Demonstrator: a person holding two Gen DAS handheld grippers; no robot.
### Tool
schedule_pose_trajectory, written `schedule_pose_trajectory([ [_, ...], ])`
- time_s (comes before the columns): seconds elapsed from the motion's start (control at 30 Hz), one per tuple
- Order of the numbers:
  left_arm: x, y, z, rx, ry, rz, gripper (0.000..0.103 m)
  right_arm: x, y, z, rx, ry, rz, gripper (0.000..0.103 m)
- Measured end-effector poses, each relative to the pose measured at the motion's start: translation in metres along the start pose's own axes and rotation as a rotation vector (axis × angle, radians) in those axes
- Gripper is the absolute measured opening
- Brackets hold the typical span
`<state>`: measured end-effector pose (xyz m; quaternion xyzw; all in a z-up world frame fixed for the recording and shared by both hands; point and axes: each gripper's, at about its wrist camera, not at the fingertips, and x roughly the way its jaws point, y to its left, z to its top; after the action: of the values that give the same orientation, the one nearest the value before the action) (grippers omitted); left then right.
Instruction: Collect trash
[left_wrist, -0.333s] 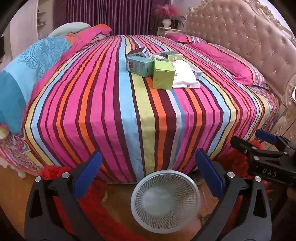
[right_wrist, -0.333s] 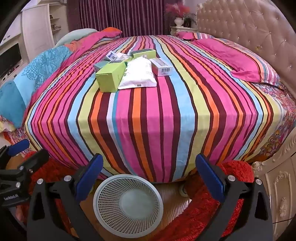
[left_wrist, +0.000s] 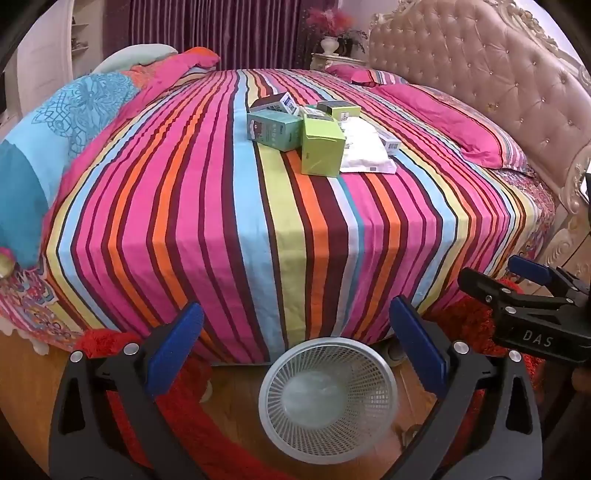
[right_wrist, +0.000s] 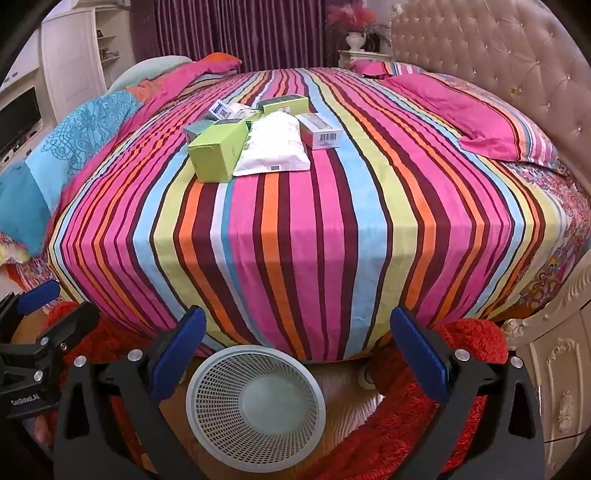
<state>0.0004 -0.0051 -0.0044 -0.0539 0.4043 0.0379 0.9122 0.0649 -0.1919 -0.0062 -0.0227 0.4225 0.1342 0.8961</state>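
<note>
White mesh plastic, that is the waste basket (left_wrist: 327, 398), and it sits on the wooden floor (right_wrist: 354, 402) at the foot of the bed, with nothing in it that I can make out. So I judge the job has hardly started: all the trash lies together in a pile, well apart from me, on the striped bedspread (left_wrist: 258, 229). I count a lime-green box (right_wrist: 218, 153), a teal box (left_wrist: 273, 131), a white pouch (right_wrist: 275, 147) leaning against the green one, a barcoded box (right_wrist: 320, 130) and a few more small cartons behind. Every piece remains to be carried to the basket.

My left gripper (left_wrist: 295, 354) is spread wide and holds nothing; my right gripper (right_wrist: 295, 354) is just as wide apart and bare.

The bed has a tufted pink headboard (left_wrist: 480, 81), pink pillows (right_wrist: 487, 122) and a blue quilt (left_wrist: 55, 140) bunched along one side. A red shaggy rug (right_wrist: 472, 339) lies beside the basket, and purple curtains (right_wrist: 240, 33) hang behind.
</note>
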Motion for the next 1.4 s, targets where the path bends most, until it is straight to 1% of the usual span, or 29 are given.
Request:
schedule_pose_trajectory([
  [0.27, 0.0029, -0.0023, -0.0016, -0.015, 0.009, 0.008, 0.098, -0.0005, 0.0016, 0.0004, -0.008, -0.001, -0.001, 0.096],
  [0.3, 0.002, 0.0034, -0.0008, -0.016, 0.01, 0.005, 0.098, -0.0006, 0.0015, 0.0005, -0.007, 0.0, -0.002, 0.096],
  [0.57, 0.0024, 0.0045, -0.0012, -0.017, 0.011, 0.008, 0.098, -0.0007, 0.0007, 0.0008, -0.005, 0.002, -0.002, 0.096],
  [1.4, 0.0016, 0.0051, -0.0002, -0.009, 0.014, 0.021, 0.098, -0.0014, 0.0005, 0.0009, -0.01, -0.001, -0.003, 0.096],
])
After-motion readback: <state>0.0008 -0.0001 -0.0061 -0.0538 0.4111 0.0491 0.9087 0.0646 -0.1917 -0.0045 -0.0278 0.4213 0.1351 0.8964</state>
